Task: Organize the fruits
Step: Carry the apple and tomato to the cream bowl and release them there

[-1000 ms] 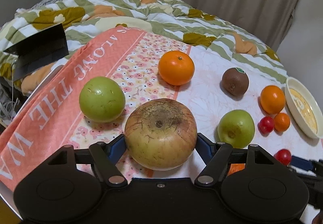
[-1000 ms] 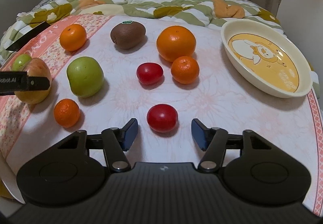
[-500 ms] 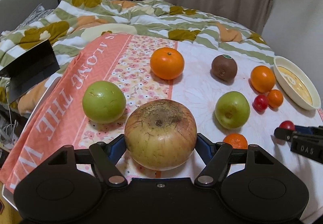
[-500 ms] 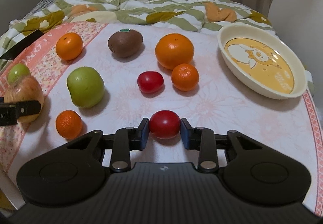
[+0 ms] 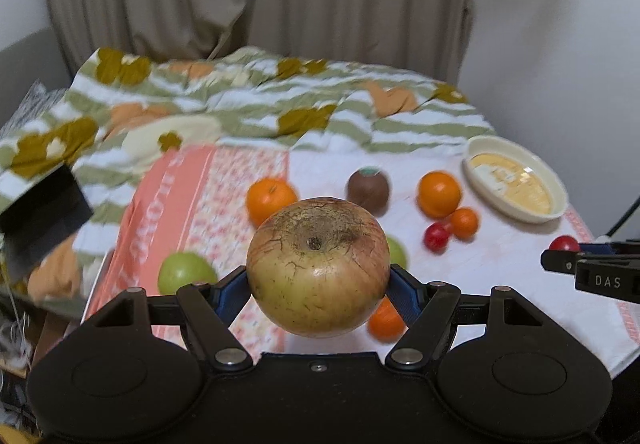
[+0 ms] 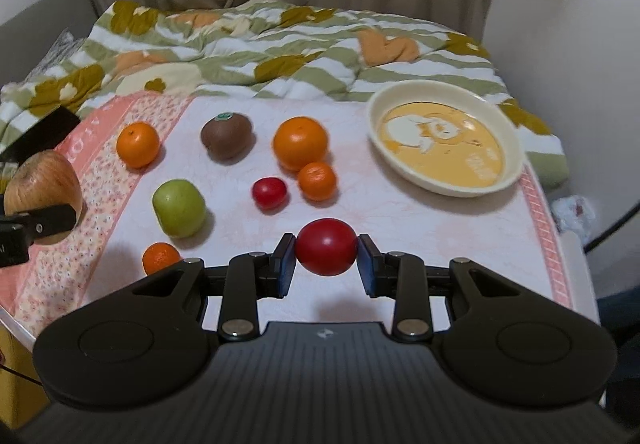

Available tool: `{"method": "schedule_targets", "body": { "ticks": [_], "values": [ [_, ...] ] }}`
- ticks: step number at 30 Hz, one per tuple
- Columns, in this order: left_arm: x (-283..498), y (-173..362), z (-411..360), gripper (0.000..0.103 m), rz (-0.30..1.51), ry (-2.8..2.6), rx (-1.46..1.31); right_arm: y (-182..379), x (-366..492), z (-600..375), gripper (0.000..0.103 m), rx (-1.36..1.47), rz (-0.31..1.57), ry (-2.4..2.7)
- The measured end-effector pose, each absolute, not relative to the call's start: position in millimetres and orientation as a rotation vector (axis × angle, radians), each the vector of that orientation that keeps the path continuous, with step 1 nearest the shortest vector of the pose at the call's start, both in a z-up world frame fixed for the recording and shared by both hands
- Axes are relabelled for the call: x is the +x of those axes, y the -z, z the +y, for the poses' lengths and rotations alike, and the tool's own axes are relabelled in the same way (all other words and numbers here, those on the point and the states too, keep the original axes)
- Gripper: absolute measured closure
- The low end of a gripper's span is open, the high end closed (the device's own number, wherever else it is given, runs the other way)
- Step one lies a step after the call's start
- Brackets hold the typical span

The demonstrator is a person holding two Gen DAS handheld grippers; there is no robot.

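Red tomatoes, we count two: one (image 6: 326,252) clamped in right gripper (image 6: 326,258) jaws; left gripper (image 5: 318,284) jaws clamp brownish apple (image 5: 318,272).

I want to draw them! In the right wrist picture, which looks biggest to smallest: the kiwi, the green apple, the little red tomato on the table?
1. green apple
2. kiwi, close behind and farther back, so unsure
3. red tomato

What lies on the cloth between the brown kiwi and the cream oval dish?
In the right wrist view, one large round orange lies between the brown kiwi and the cream oval dish; the remaining cloth there is bare.
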State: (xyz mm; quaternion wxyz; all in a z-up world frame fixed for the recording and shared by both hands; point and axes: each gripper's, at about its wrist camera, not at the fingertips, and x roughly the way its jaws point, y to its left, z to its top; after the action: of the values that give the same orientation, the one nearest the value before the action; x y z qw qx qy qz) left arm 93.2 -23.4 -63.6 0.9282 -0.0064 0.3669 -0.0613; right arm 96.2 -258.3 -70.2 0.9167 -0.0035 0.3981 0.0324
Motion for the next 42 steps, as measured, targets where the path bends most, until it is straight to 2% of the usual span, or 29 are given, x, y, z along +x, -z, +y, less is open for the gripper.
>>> {"method": "schedule_targets", "body": {
  "ticks": [9,21,32,42],
  "values": [
    [104,27,-72,0.027,0.670,0.195,-0.003,38,96,-316,0.055,0.026,0.786,-0.015],
    [152,21,-171,0.027,0.660,0.204,-0.031,28,153,-410,0.055,0.005,0.762,-0.065],
    [231,49,-244,0.027,0.705,0.206,-0.031,55,241,-468,0.055,-0.001,0.775,-0.124],
    [289,97,-292,0.027,0.754,0.279,0.086,88,290,-490,0.055,0.049,0.811,-0.098]
  ]
}}
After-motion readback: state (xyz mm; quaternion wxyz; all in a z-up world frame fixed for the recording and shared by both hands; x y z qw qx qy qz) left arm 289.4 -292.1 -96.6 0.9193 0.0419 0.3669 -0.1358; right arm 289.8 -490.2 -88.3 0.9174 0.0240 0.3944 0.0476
